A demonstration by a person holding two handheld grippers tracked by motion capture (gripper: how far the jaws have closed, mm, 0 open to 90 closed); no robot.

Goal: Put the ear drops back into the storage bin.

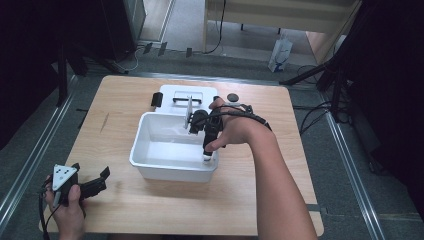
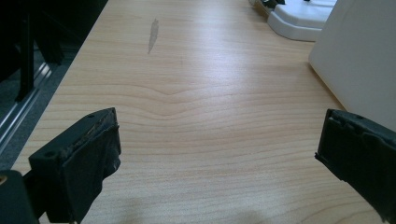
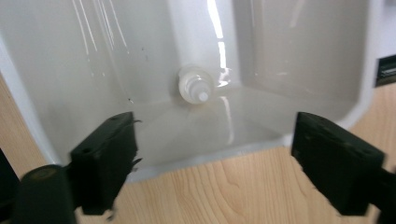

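High view showed a wooden table (image 1: 150, 210) with a white tub (image 1: 150, 165) near its middle and a white lid (image 1: 170, 94) with a dark handle lying just behind the tub. A small dark round object (image 1: 232, 97) sat on the table beside the lid's far corner. The right gripper (image 1: 206, 159) was held over the tub's near right corner, pointing down into it, with the person's right hand (image 1: 235, 127) wrapped around its body. The left gripper (image 1: 102, 175) rested low at the table's near left corner in the left hand (image 1: 67, 210), well apart from the tub.

Right gripper view showed its two black jaws standing wide apart with nothing between them. Beyond the gap between the fingertips, a small white bottle (image 3: 195, 86) lay on the tub's floor close to the far wall, its narrow nozzle pointing toward the camera. The tub's rim and bare table wood ran under the fingertips.

Left gripper view showed its jaws likewise spread wide and empty, with bare wood between them. The tub's white wall stood just beyond the right fingertip, and the lid lay farther off, ahead of it. A pale grey smear (image 2: 152, 35) marked the wood well ahead of the left fingertip.
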